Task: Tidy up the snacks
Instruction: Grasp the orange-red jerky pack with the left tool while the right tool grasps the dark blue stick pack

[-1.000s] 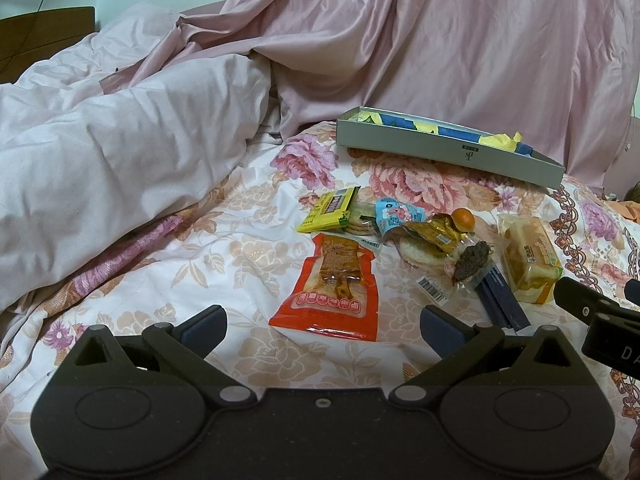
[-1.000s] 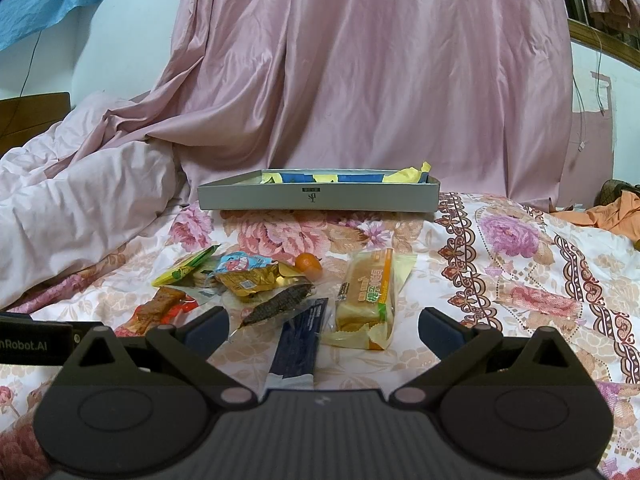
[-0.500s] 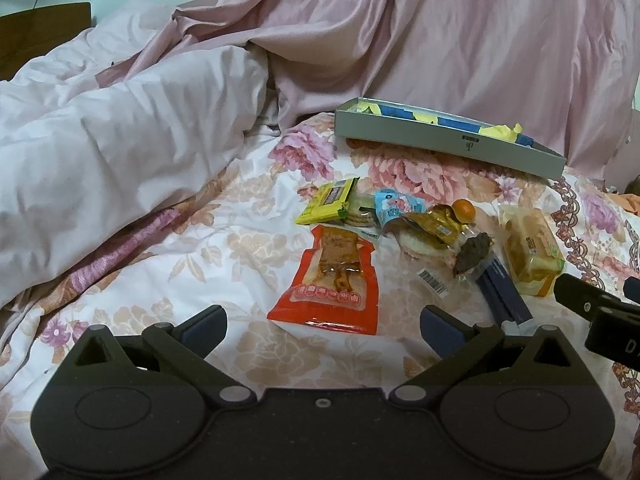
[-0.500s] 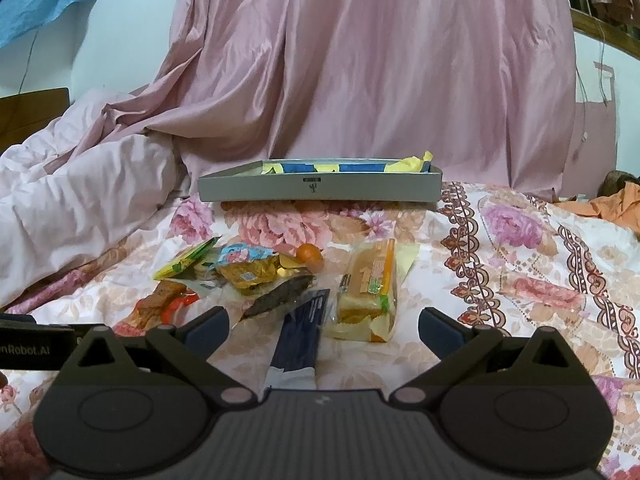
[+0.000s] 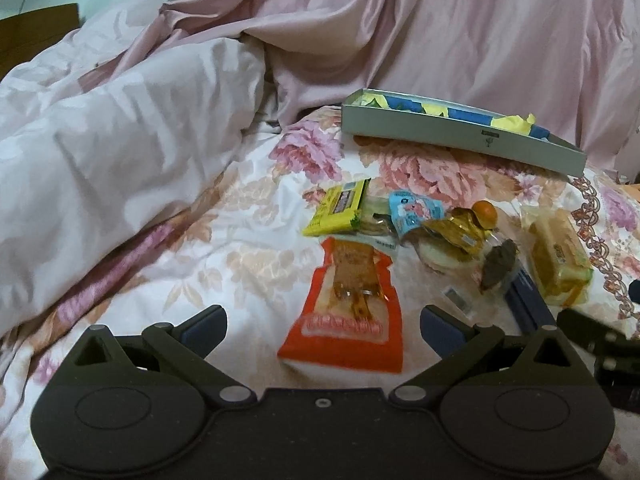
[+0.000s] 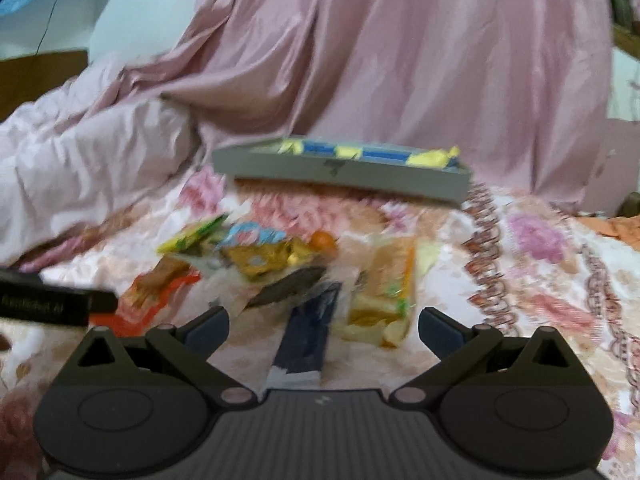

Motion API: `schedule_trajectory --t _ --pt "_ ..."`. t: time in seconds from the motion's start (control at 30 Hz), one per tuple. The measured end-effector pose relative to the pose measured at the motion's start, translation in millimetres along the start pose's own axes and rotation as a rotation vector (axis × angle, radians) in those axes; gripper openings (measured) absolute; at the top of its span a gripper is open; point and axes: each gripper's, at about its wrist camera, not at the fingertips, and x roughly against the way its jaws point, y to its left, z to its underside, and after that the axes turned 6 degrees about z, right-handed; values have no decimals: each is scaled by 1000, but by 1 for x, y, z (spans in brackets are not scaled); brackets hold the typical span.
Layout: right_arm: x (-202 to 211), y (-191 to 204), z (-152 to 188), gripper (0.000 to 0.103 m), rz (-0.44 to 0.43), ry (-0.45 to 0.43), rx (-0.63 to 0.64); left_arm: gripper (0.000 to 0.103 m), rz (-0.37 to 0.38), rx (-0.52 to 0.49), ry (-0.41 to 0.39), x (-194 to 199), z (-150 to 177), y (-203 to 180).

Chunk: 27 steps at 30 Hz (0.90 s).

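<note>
Left gripper (image 5: 323, 326): fingers (image 5: 204, 324) spread wide, nothing between them, hovering over the floral bedspread (image 5: 248, 216). Red-orange snack pouch (image 5: 348, 304) flat on the bed, lower centre of left view, its lower end sitting in the gap between the fingers. No visible contact.

Right gripper (image 6: 324, 326): fingers (image 6: 440, 328) wide too, empty. Right view badly motion-blurred. Dark blue packet (image 6: 308, 338) lower centre, pointing up between the fingers; touching or not, cannot tell.

Snack pile mid-frame in left view, right of centre:
- yellow-green packet (image 5: 340, 208) at upper left of pile, just above the red pouch
- light blue packet (image 5: 414, 210) beside it, to the right
- gold foil packet (image 5: 456, 228) overlapping the blue one's right edge
- small orange round item (image 5: 486, 211) at upper right of gold foil, touching it
- dark brownish snack in clear wrap (image 5: 498, 266) below that
- wrapped bread/cake (image 5: 558, 256) far right of pile, lying lengthwise

Grey shallow box (image 5: 460, 140) upper right of left view, behind the pile and apart from it, on the bed against the pink sheet (image 5: 440, 32). Blue and yellow wrapped items (image 5: 512, 122) showing above its rim. Same box upper centre in right view (image 6: 340, 168).

White-pink duvet (image 5: 100, 140) bunched along left side of both views.

Black edge of right gripper at lower right of left view; black bar of left gripper at left edge of right view.
</note>
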Motion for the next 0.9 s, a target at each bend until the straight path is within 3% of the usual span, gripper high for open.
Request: schedule_trajectory --t 0.2,0.47,0.73,0.9 --pt "-25 9 2 103 -46 96 19 102 55 -79 50 -30 -9 -1" --pt "-53 16 2 102 -76 136 36 102 90 -142 88 -67 -16 -4" --pt "-71 18 5 84 -78 185 32 94 125 -182 132 -92 -20 -9" --pt "-82 14 7 79 -77 210 6 84 127 -169 150 -102 -24 -6"
